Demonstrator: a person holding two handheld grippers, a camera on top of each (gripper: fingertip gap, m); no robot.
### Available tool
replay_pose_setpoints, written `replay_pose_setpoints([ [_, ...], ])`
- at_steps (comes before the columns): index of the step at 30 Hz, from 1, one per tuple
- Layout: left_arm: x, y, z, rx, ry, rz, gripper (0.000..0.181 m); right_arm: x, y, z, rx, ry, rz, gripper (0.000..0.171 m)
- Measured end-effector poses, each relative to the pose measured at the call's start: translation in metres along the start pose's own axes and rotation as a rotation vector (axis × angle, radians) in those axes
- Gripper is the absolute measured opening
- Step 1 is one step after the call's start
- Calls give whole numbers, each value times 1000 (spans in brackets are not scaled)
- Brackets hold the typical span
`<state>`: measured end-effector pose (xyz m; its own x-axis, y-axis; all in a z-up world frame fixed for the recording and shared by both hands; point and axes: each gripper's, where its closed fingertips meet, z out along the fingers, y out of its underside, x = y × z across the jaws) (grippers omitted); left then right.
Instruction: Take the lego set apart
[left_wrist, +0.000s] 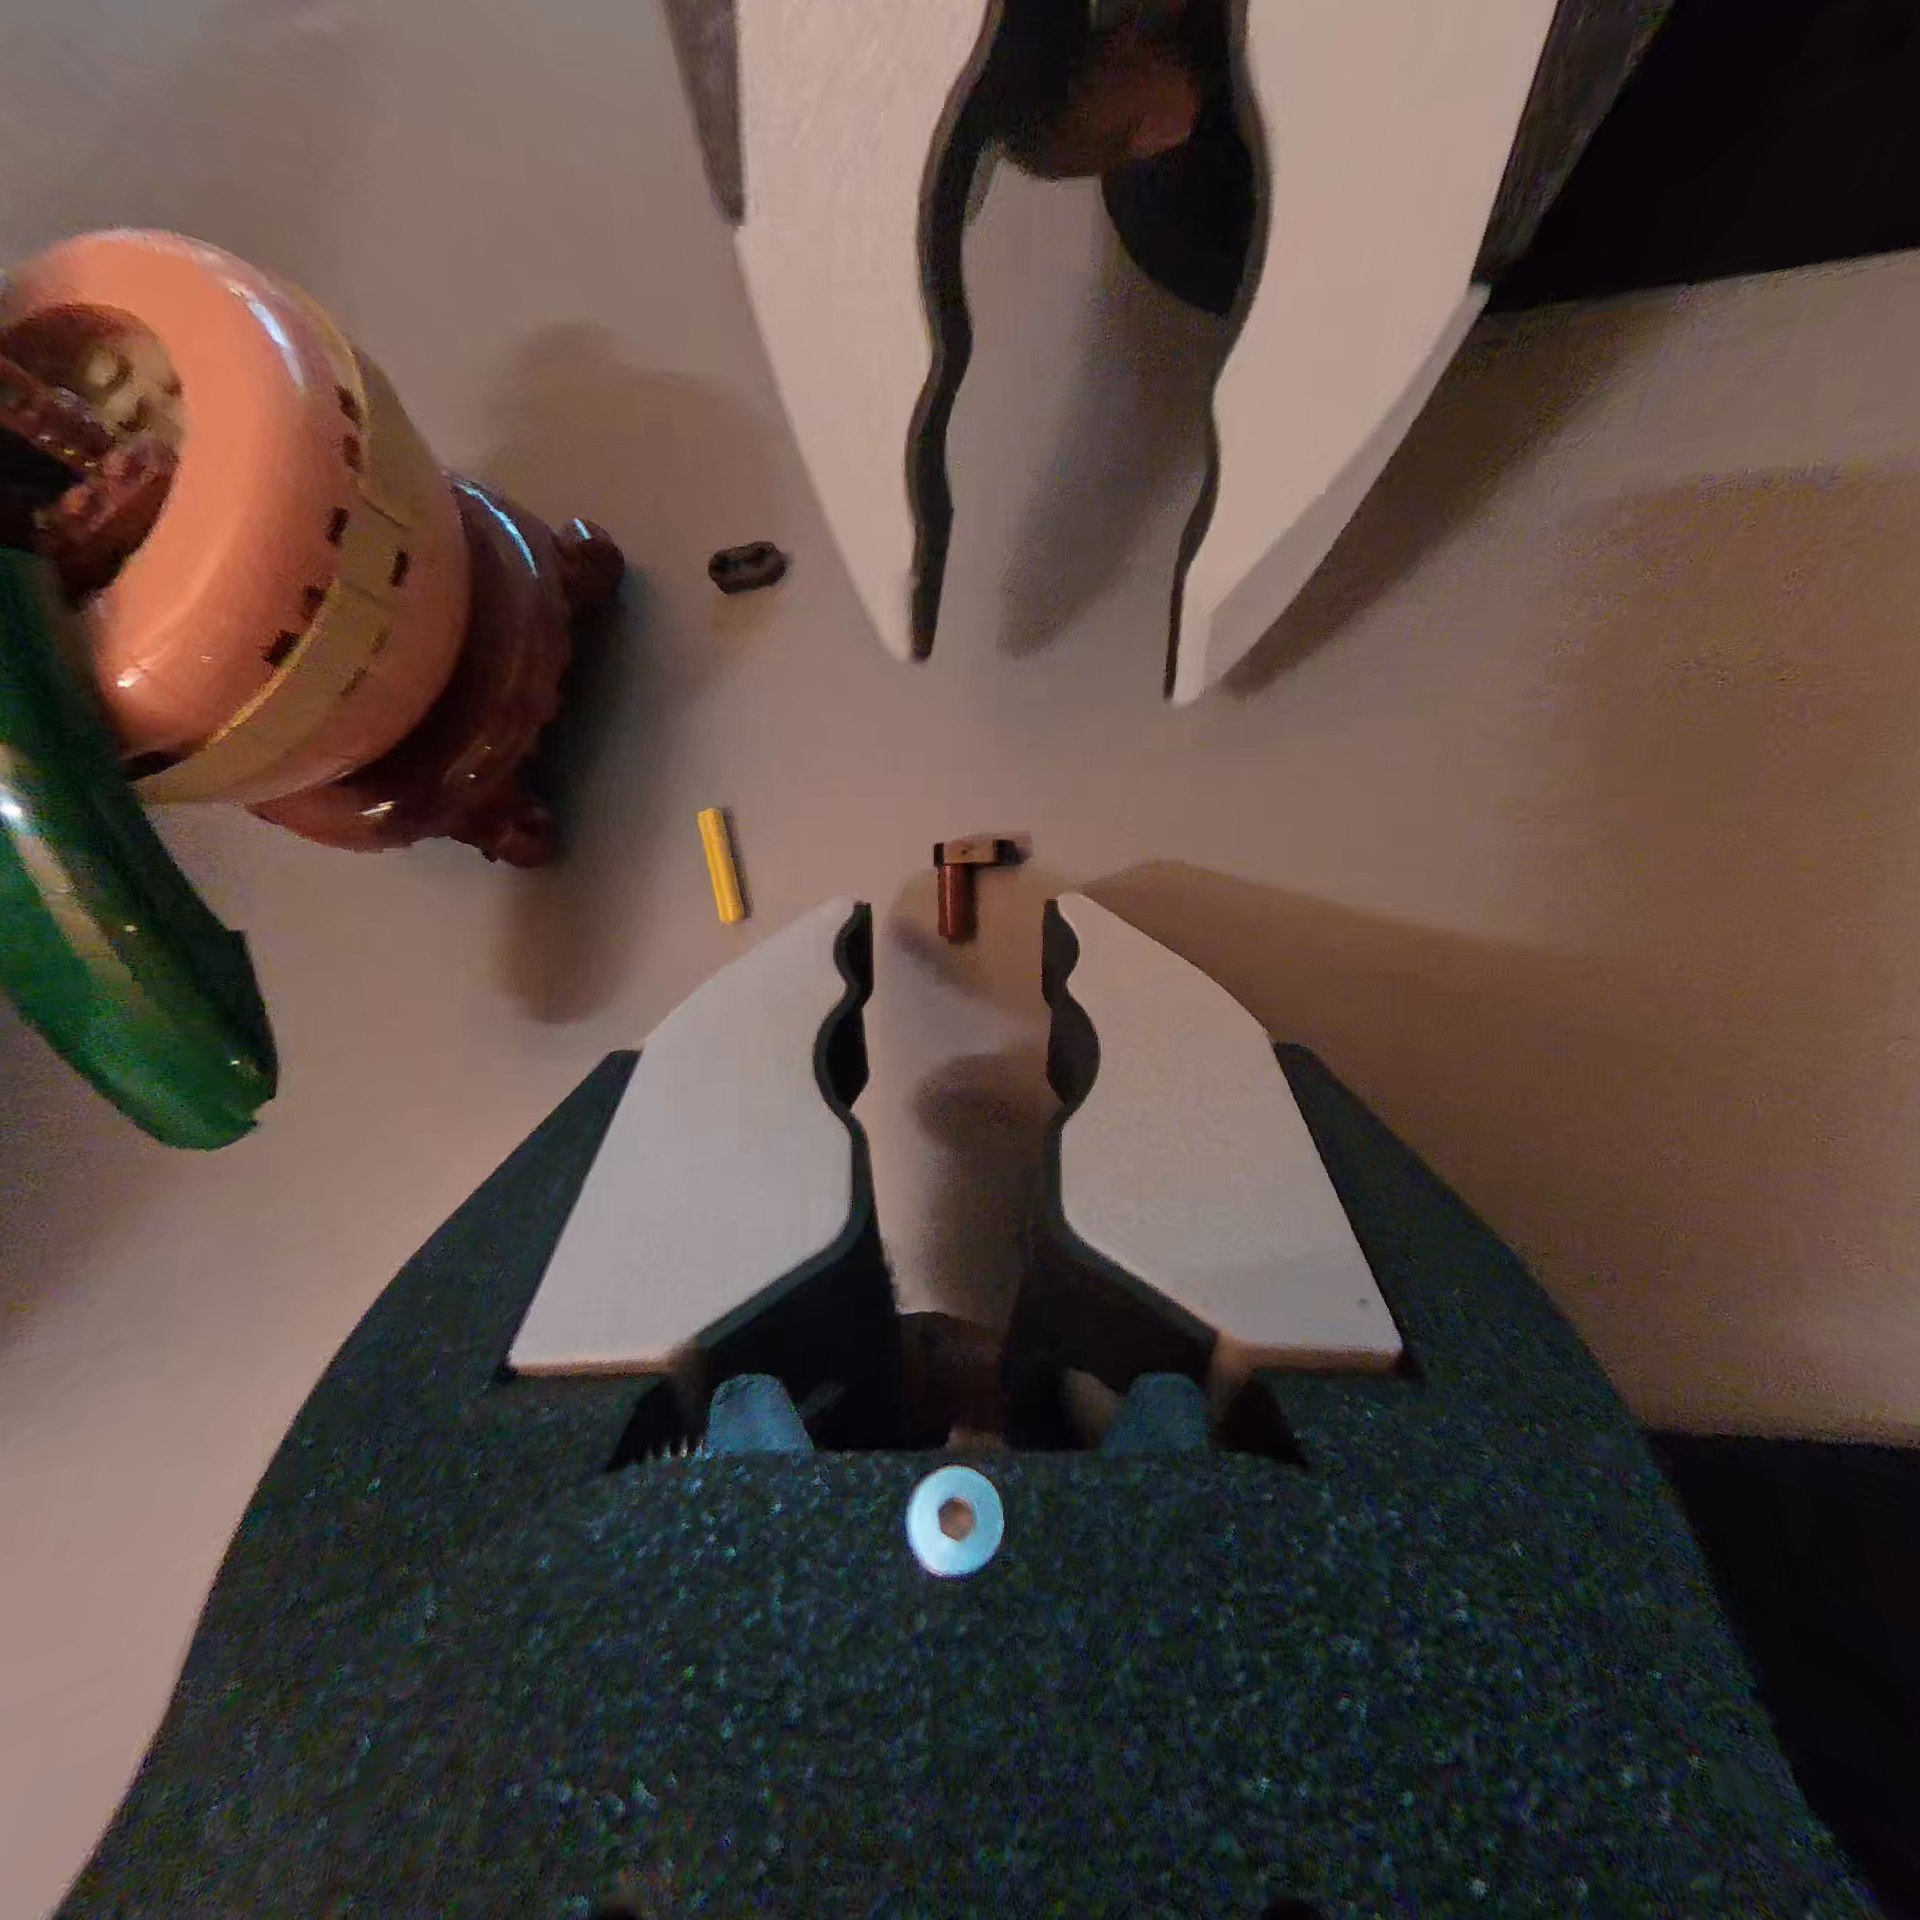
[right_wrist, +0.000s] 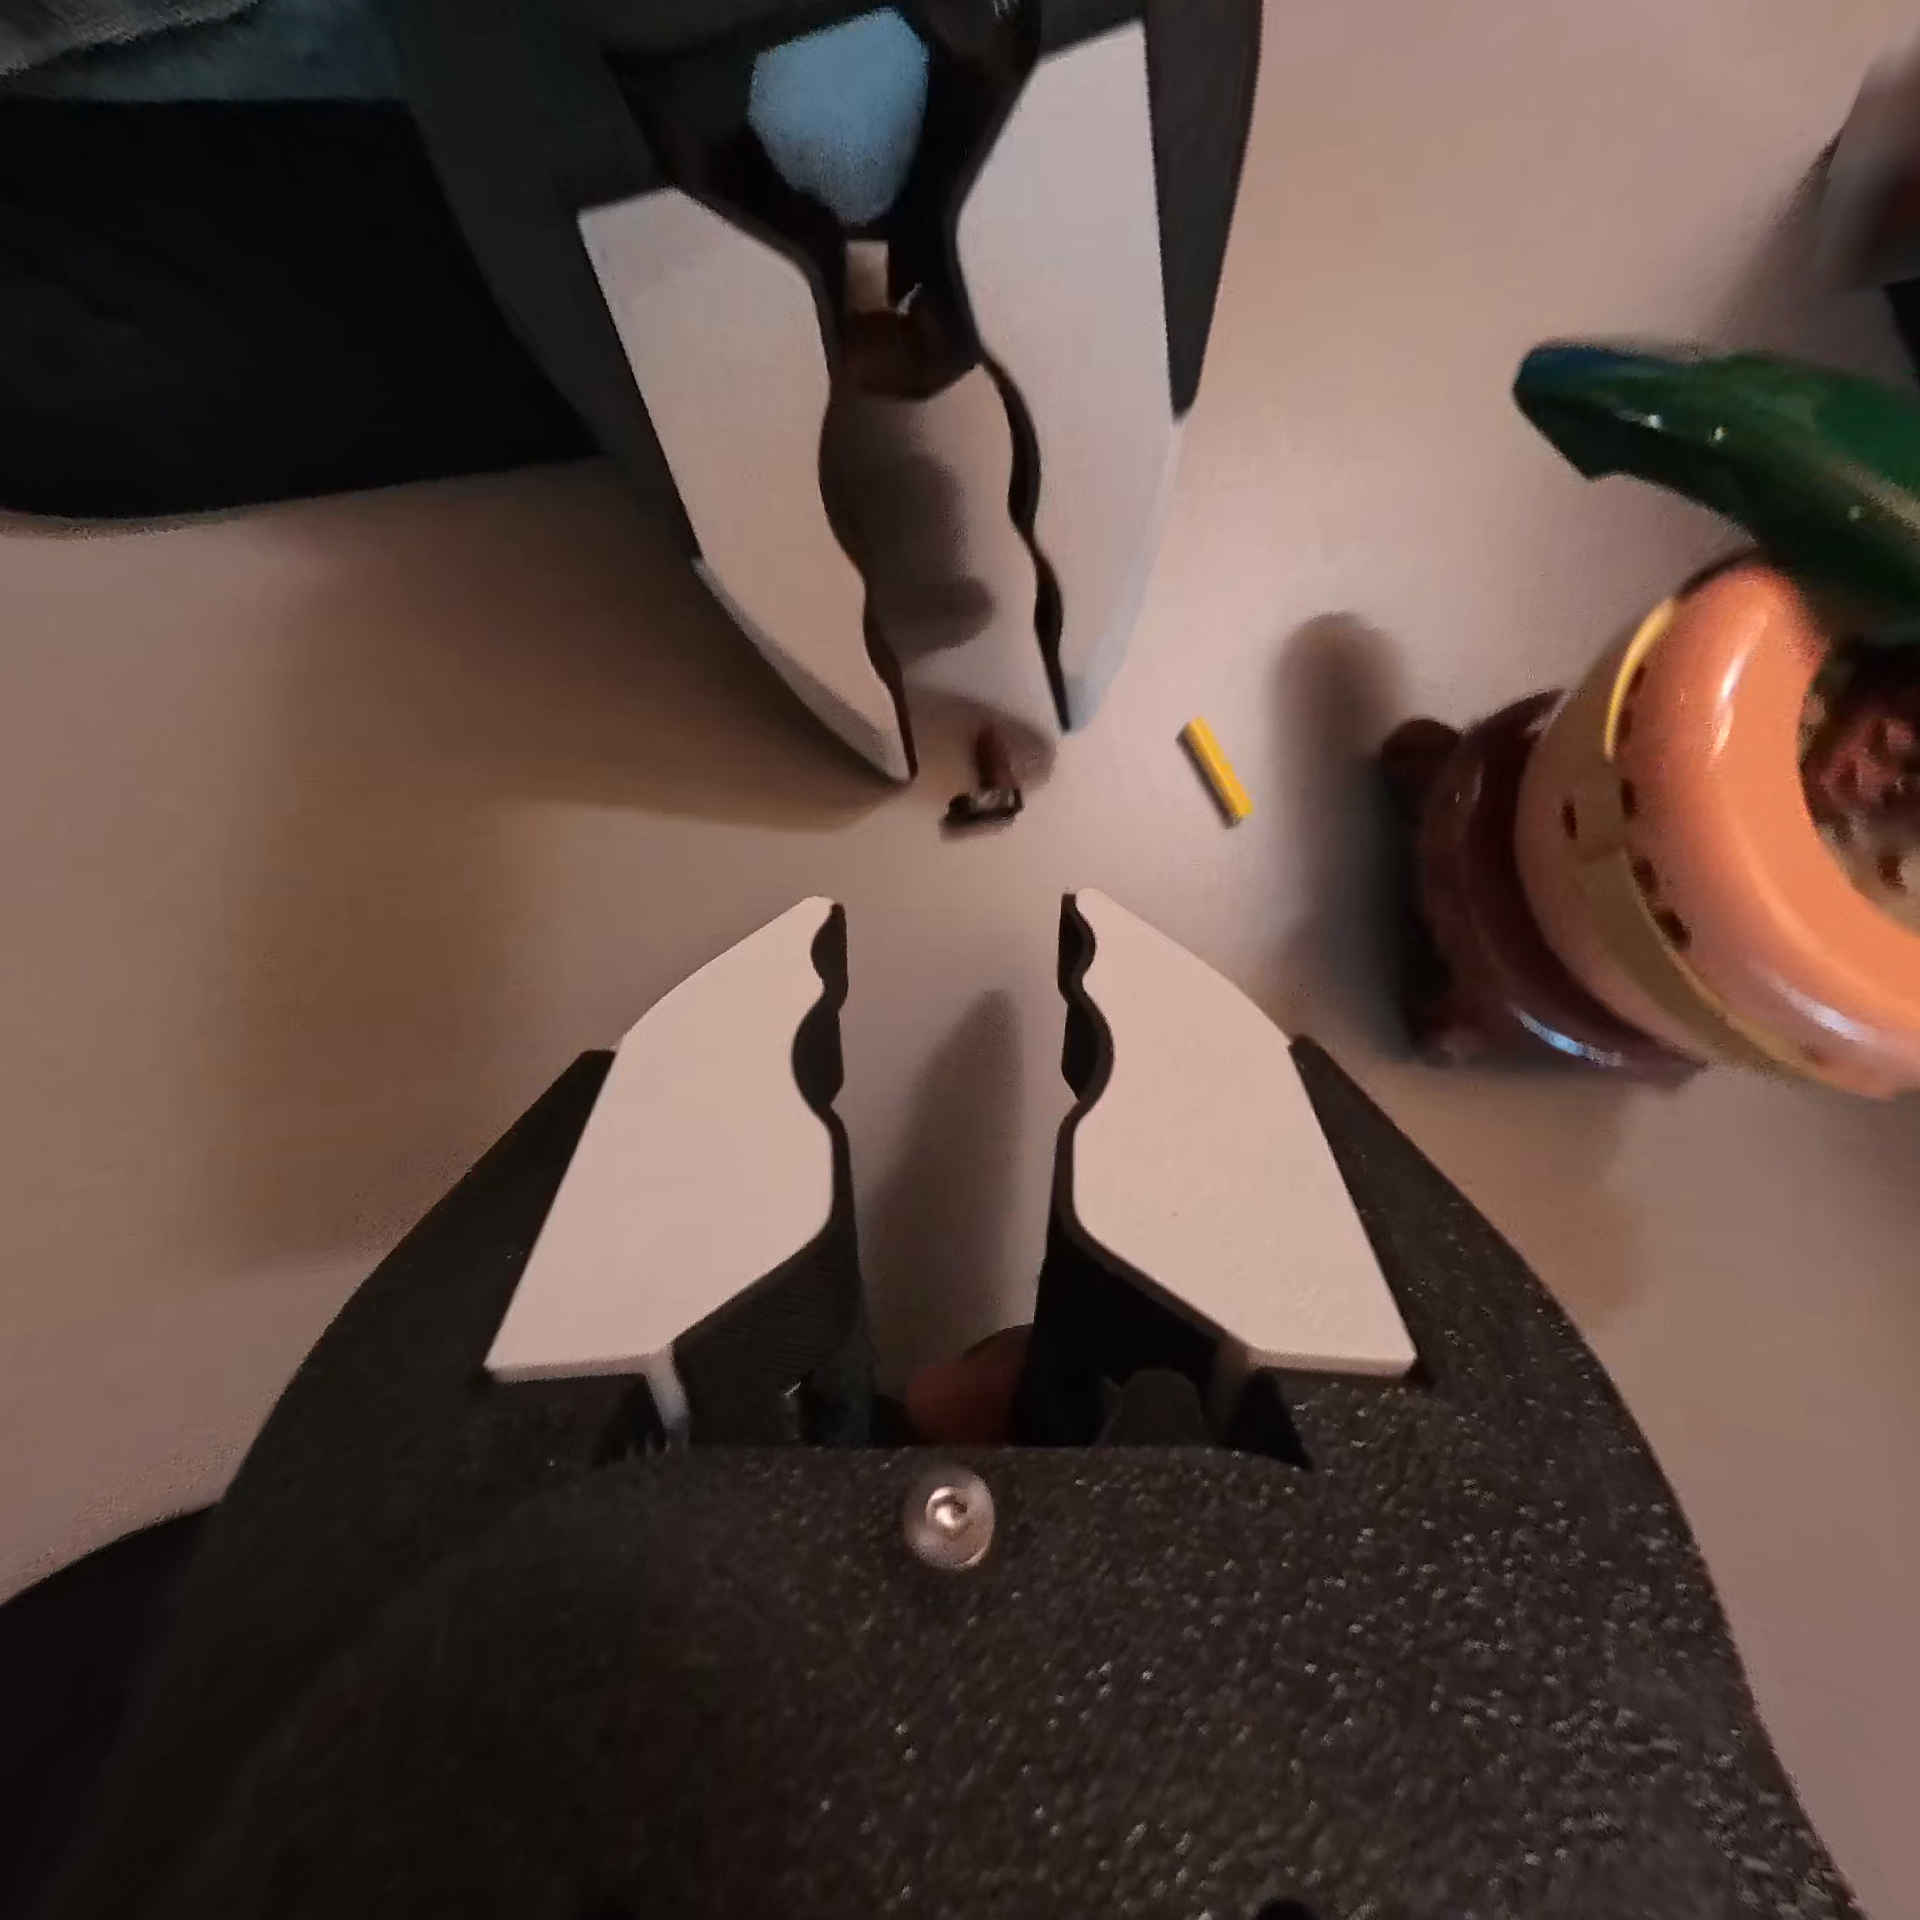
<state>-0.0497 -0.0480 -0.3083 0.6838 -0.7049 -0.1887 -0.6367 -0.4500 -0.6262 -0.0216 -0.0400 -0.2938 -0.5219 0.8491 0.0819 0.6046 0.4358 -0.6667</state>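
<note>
— So, from the left wrist view, what does the left hand-held gripper (left_wrist: 956, 909) look like?

— Its two white fingers are spread with nothing between them, low over the pale worktop (left_wrist: 1455, 831). Just ahead of the tips lies a small brown peg piece (left_wrist: 961, 883) with a tan and black cap.

— And the lego set?

— The lego plant pot (left_wrist: 270, 582) stands off to the left: an orange rim, a tan band with dark holes, a dark brown base, and a green leaf (left_wrist: 114, 935) curving out of it. A yellow rod (left_wrist: 721, 865) lies between the pot and the peg, and a small black link (left_wrist: 746, 567) lies farther on. The right hand-held gripper (left_wrist: 1044, 675) points in from the opposite side, spread too.

— Now the right wrist view?

— The right hand-held gripper (right_wrist: 954, 914) is parted and empty above the worktop (right_wrist: 416, 779). The peg piece (right_wrist: 992, 790) lies just beyond it, right at the tips of the left hand-held gripper (right_wrist: 982, 748), which faces it with fingers apart. The yellow rod (right_wrist: 1216, 771) is to the right, and the plant pot (right_wrist: 1714, 894) with its leaf (right_wrist: 1766, 457) stands at the far right.
</note>
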Motion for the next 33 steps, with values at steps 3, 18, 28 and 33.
replay_pose_setpoints([
  [3, -2, -2, 4, 35, 6, -21, 19, 8, -6, 15, -9, -30, -1, 38],
  [18, -2, -13, -3, 142, -27, 47, 5, 5, -11, 25, 53, -57, -90, 15],
  [28, 0, -24, -5, 154, -78, 130, 10, 3, -14, 9, 19, 91, -213, 15],
  [33, 1, -23, -5, 155, -74, 145, 5, 2, -16, 9, 37, 79, -195, 15],
])
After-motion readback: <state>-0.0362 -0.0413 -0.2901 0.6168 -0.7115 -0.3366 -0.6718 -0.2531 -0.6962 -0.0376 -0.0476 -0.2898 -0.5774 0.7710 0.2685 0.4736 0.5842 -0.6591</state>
